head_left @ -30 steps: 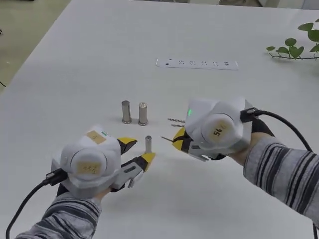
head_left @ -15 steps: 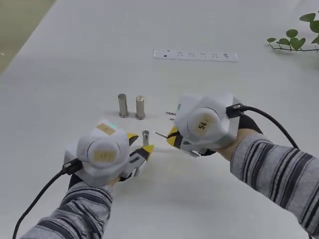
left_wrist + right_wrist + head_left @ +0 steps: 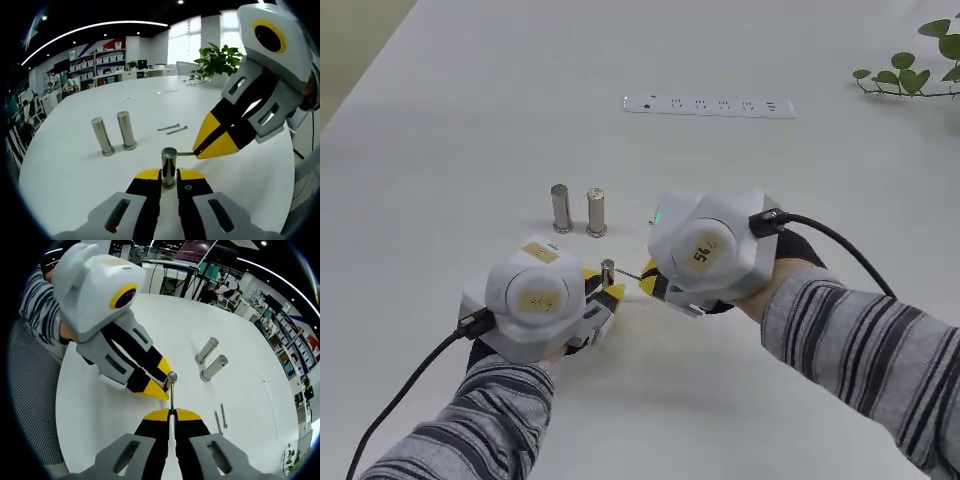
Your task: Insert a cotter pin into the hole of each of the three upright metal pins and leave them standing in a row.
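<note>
Two steel pins (image 3: 560, 207) (image 3: 596, 212) stand side by side at the back. A third upright pin (image 3: 608, 272) (image 3: 169, 165) is clamped near its base by my left gripper (image 3: 603, 290) (image 3: 169, 175), which is shut on it. My right gripper (image 3: 648, 282) (image 3: 171, 413) is shut on a thin cotter pin (image 3: 171, 397) (image 3: 186, 154). The cotter pin's tip touches the side of the held pin (image 3: 172, 376) just below its top. In the left gripper view the right gripper (image 3: 212, 142) comes in from the right.
Two loose cotter pins (image 3: 169, 127) (image 3: 177, 130) lie on the white table right of the standing pair, also in the right gripper view (image 3: 218, 422) (image 3: 223, 416). A white power strip (image 3: 710, 105) lies farther back, and a leafy plant (image 3: 920, 70) sits at the far right.
The left gripper has closed on the front pin. The right gripper has moved left and brought the cotter pin's tip up to that pin.
</note>
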### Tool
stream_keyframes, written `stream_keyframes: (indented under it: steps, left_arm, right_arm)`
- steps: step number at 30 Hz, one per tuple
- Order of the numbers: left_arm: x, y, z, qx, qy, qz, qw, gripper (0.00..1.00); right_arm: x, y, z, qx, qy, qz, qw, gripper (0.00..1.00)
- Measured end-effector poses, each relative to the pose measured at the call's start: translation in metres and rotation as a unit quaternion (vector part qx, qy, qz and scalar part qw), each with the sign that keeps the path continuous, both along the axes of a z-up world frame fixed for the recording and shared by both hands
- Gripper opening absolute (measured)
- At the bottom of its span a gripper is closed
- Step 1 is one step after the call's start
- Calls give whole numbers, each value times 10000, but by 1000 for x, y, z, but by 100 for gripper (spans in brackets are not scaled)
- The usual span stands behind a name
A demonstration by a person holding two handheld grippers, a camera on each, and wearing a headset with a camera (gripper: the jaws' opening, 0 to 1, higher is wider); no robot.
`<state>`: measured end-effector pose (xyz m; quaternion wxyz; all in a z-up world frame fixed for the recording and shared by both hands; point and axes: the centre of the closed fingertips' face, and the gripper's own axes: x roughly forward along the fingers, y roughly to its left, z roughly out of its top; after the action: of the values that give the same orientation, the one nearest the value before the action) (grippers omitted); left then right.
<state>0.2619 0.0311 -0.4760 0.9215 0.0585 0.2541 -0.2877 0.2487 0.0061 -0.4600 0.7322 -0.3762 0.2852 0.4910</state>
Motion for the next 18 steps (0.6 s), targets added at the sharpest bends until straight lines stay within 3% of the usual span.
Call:
stream_keyframes:
  steps: [18]
  left_arm:
    - [1,0,-3,156,-79,-67,9998,5]
  right_arm:
    - [-1,1,12,-65,-77,51,9999,0]
